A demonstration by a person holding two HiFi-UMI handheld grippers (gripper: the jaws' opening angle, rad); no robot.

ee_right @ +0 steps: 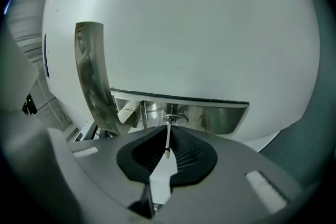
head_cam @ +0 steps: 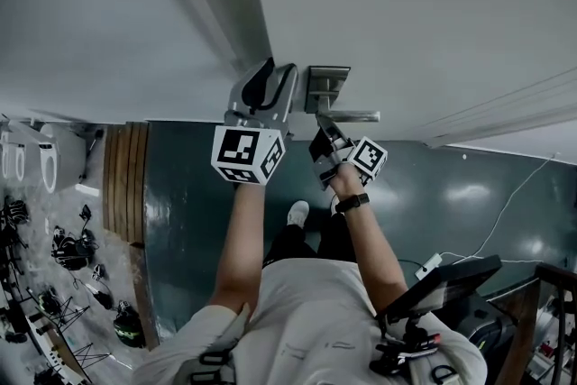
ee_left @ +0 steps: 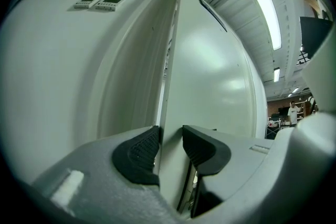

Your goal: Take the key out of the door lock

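- The left gripper (ee_left: pixel 170 147) clamps the edge of the white door (ee_left: pixel 210 71), its jaws fairly wide apart.
- The right gripper (ee_right: pixel 168 147) pinches the thin silver metal key (ee_right: pixel 167 136), which is seated in the steel lock plate (ee_right: pixel 210 115).

This looks like a lab or workshop hall. A glossy dark green floor (head_cam: pixel 198 221) carries loose cables (head_cam: pixel 505 212) and piles of gear (head_cam: pixel 72 248). Strip lights (ee_left: pixel 268 10) hang under a ribbed metal ceiling (ee_left: pixel 231 0), and control panels (ee_left: pixel 100 2) sit on the wall beside a plain white door (head_cam: pixel 406 13).

white door (head_cam: pixel 406 13) carries a steel lock plate (ee_right: pixel 210 115) with the key (ee_right: pixel 167 138) in it.
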